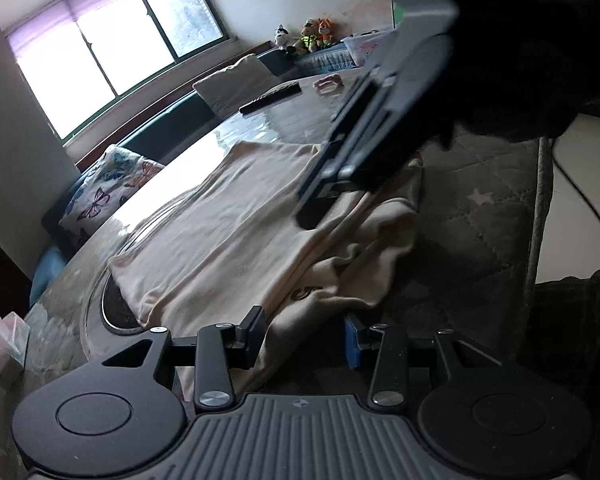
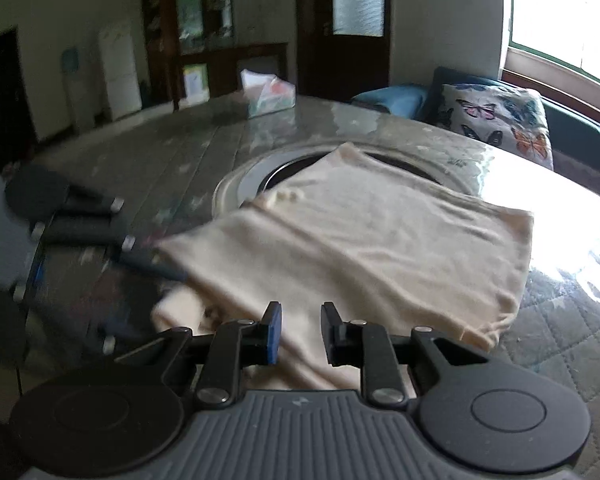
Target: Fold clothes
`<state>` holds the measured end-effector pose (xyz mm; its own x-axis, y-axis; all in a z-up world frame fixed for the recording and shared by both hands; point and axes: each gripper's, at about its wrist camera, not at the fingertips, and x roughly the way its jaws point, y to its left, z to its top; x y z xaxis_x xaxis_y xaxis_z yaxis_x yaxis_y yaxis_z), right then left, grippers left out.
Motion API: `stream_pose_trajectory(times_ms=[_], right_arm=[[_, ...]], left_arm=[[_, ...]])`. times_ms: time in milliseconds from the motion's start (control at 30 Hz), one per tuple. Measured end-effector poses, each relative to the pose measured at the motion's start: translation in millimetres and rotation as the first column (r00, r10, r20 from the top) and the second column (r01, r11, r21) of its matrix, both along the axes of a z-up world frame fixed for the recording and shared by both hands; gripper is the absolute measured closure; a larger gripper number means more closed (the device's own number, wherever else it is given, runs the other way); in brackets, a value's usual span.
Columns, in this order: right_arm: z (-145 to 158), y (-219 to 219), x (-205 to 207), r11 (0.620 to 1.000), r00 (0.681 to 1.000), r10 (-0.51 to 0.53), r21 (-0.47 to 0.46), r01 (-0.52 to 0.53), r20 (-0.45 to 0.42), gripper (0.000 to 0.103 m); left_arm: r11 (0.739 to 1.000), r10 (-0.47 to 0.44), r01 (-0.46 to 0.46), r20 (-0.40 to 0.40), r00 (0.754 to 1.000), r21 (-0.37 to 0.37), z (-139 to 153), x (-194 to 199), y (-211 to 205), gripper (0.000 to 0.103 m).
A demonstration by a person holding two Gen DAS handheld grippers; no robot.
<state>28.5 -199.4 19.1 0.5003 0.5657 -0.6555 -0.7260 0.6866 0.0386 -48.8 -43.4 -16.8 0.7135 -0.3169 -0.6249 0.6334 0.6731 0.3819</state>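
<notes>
On table, cream garment (image 2: pixel 372 248) blurred w/ L gripper (image 2: pixel 100 236).

You're in a home's living-dining room. A fridge (image 2: pixel 120 72) and dark cabinet (image 2: pixel 204 32) stand at 11 o'clock in your right view, a butterfly cushion (image 2: pixel 496 120) on a sofa (image 2: pixel 580 136) at 2. Plush toys (image 1: pixel 308 36) sit at 12 o'clock in your left view.
</notes>
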Motion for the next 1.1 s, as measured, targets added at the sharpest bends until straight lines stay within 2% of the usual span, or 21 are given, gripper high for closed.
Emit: stream_pose_trajectory(times_ms=[67,167,267,300,333,400,467,533,667,733,767,833,867,967,1067,1100], right_arm=[[-2.5,4.3,5.8,1.000,1.000,-0.007,0.005,0.007,-0.011,0.082],[-9.6,12.2,3.5,0.999,0.999,0.036,-0.017,-0.036,-0.031,0.082],[-5.4,6.0,-4.2,0.998,0.998,0.058,-0.011,-0.058,-0.026,0.080],[-3.0,0.4,-5.0,0.999,0.998,0.054,-0.002,-0.054,-0.030,0.074],[-1.2,-5.4,-5.5,0.999,0.998,0.047,0.003,-0.047,-0.032,0.069],[1.3,-19.7,-4.8,1.000,0.999,0.027,0.009,-0.027,-0.037,0.069],[1.3,-33.0,-1.3,1.000,0.998,0.003,0.011,-0.002,-0.059,0.067],[-0.4,-42.9,2.5,1.000,0.996,-0.007,0.023,0.009,-0.092,0.058],[-2.0,-64.1,6.8,0.995,0.986,-0.006,0.096,0.022,-0.167,0.054],[0.4,-72.4,5.8,0.991,0.984,0.003,0.131,0.020,-0.178,0.043],[2.6,-74.6,3.8,0.990,0.986,0.012,0.138,0.012,-0.169,0.041],[8.3,-78.2,-2.8,0.990,0.990,0.038,0.142,-0.019,-0.137,0.030],[10.4,-78.5,-6.1,0.990,0.992,0.050,0.136,-0.034,-0.119,0.028],[11.4,-71.5,-16.8,0.993,0.995,0.092,0.081,-0.088,-0.043,0.027],[5.4,-55.5,-25.5,0.993,0.992,0.118,-0.012,-0.117,0.053,0.027],[2.8,-49.8,-28.0,0.991,0.989,0.126,-0.042,-0.123,0.080,0.030]], left_arm=[[1.000,-0.006,0.006,0.003,1.000,-0.003,-0.4,1.1,-0.4,0.060],[1.000,-0.018,0.018,0.006,1.000,-0.014,-1.0,3.3,-0.5,0.060],[0.999,-0.028,0.028,-0.003,1.000,-0.042,-1.2,5.4,0.3,0.077],[0.998,-0.030,0.030,-0.007,1.000,-0.055,-0.5,6.0,1.0,0.085],[0.997,-0.029,0.028,-0.011,1.000,-0.075,1.4,7.1,2.3,0.088],[0.993,-0.017,0.014,-0.022,1.000,-0.119,7.6,10.9,6.2,0.091],[0.986,0.009,-0.014,-0.033,0.999,-0.167,15.7,18.6,11.7,0.093],[0.978,0.038,-0.044,-0.036,0.999,-0.204,23.7,27.4,16.5,0.093],[0.964,0.080,-0.088,-0.043,0.996,-0.251,34.8,42.7,20.9,0.093],[0.961,0.087,-0.097,-0.052,0.995,-0.258,35.9,46.9,20.7,0.093],[0.960,0.091,-0.102,-0.056,0.994,-0.261,36.5,49.1,20.6,0.093],[0.957,0.098,-0.111,-0.065,0.993,-0.267,37.7,53.3,20.4,0.093],[0.956,0.101,-0.116,-0.069,0.992,-0.271,38.3,55.5,20.3,0.093],[0.951,0.112,-0.130,-0.082,0.990,-0.280,40.1,61.8,20.0,0.093],[0.947,0.118,-0.142,-0.097,0.988,-0.288,41.3,65.6,21.6,0.093],[0.946,0.121,-0.145,-0.100,0.988,-0.289,41.5,65.9,22.1,0.093]])
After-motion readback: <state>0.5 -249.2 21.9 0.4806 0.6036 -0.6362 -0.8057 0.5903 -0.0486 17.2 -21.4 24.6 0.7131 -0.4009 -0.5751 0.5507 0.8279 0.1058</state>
